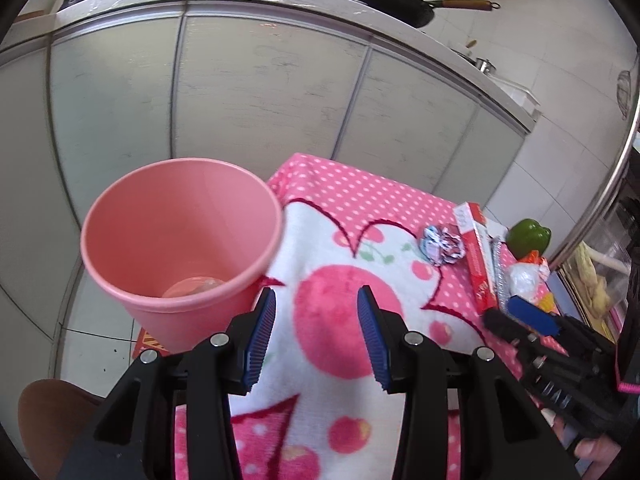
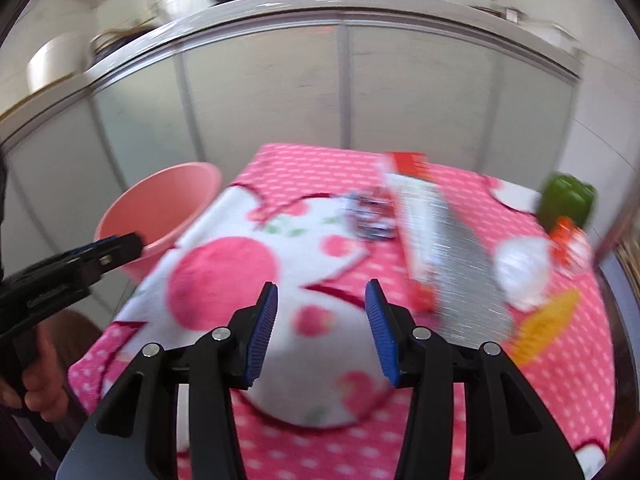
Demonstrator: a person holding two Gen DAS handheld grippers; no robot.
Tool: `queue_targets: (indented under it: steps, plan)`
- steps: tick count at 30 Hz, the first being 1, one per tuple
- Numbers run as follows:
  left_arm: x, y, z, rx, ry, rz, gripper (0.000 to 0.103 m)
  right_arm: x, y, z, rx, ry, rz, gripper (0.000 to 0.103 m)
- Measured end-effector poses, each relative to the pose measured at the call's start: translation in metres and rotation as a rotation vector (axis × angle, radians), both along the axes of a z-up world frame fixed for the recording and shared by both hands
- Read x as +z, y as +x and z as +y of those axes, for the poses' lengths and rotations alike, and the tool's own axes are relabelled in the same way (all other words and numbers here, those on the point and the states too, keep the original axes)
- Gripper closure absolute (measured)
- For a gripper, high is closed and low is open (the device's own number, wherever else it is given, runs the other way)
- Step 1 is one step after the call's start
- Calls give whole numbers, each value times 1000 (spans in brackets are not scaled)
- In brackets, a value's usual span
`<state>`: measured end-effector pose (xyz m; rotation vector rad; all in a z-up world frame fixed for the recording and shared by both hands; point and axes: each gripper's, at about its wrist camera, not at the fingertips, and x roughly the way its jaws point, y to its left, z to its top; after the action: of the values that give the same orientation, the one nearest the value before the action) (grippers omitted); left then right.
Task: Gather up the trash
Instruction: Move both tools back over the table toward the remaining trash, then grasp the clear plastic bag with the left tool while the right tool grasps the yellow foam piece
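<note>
So the trash here is mostly in the right half of both views: a crumpled foil wrapper point(image 1: 442, 245) sits on the pink dotted cloth just left of a long red box point(image 1: 476, 254), and further right there's a white wad of plastic point(image 1: 522, 278) with some orange scraps beside it, close to a green pepper point(image 1: 528, 237) that probably isn't trash. The pink bin point(image 1: 182, 236) stands at the table's left edge, left-center of the left wrist view, with something pale already lying at the bottom, hard to say what.

The left gripper point(image 1: 316, 300) hangs over the cloth right next to the bin's rim, fingers wide apart and holding nothing. The right gripper point(image 2: 321, 296) is empty too, fingers spread wide, pointing toward the wrapper and box. The right view is quite smeared, so details there are fuzzy.

My read: this is between pickups, reaching for the next piece. Next move looks like bringing the right gripper over the foil wrapper, pinching it without snagging the cloth, then carrying it left to the bin.
</note>
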<state>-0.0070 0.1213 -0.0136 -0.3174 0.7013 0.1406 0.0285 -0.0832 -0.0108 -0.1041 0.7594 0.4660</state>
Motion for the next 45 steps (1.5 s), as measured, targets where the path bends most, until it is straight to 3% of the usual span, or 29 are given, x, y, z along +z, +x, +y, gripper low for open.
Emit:
queue_targets:
  steps: [13,16,26,30,32,34,37,45]
  plan:
    - [-2,6,-32,-90,16,6,61,-10,13,-114,-350,28,21,54]
    - [-1,7,-37,-104,22,10,61,-14,17,-123,-389,58,38,45]
    - [14,21,-70,-185,71,-10,61,-34,38,-135,-456,53,70,45]
    - [21,31,-88,-225,81,-18,61,-44,46,-143,-460,95,134,45]
    - [24,38,-99,-253,81,-21,61,-45,45,-152,-472,127,143,55]
    - [26,43,-110,-280,83,-26,61,-47,45,-160,-476,135,145,78]
    - [29,54,-128,-333,79,-29,61,-47,42,-171,-477,156,142,94]
    - [25,92,-185,-488,49,-11,61,-41,28,-183,-462,138,74,96]
